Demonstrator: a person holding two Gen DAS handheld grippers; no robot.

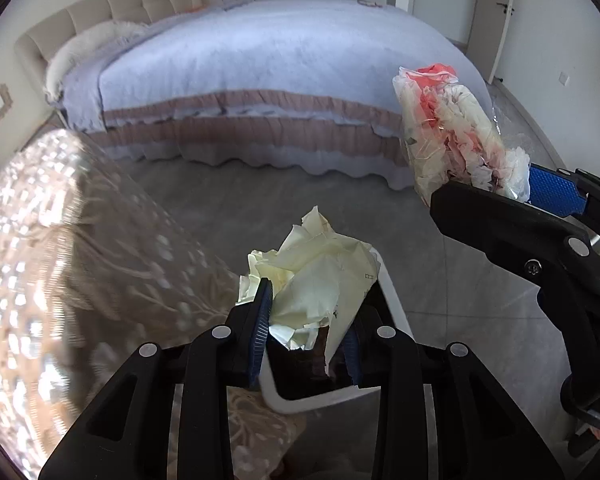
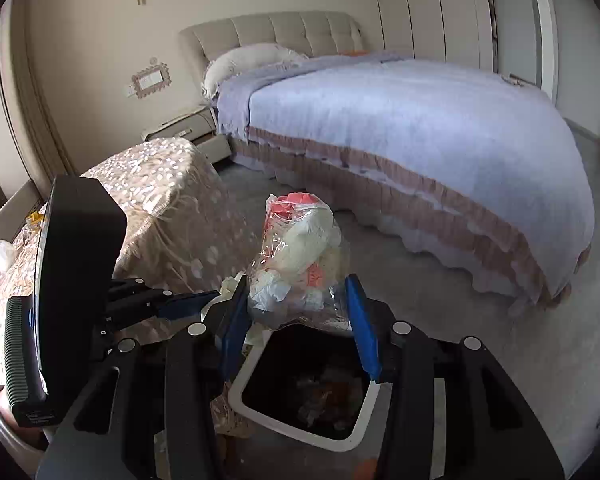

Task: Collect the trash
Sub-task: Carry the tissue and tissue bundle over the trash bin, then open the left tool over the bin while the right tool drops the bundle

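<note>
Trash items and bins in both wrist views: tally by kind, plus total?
Crumpled paper wad, held in the left claw: 1
Clear plastic bag of scraps, held in the right claw: 1
White-rimmed bin on the floor below both, with some trash already inside: 1
Total: 3

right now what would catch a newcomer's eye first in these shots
The left claw is shut on crumpled pale paper, and the right claw grips a clear bag of red and white scraps. Both hang over the white-rimmed bin on the floor. A big bed with a lilac cover fills the background.
</note>
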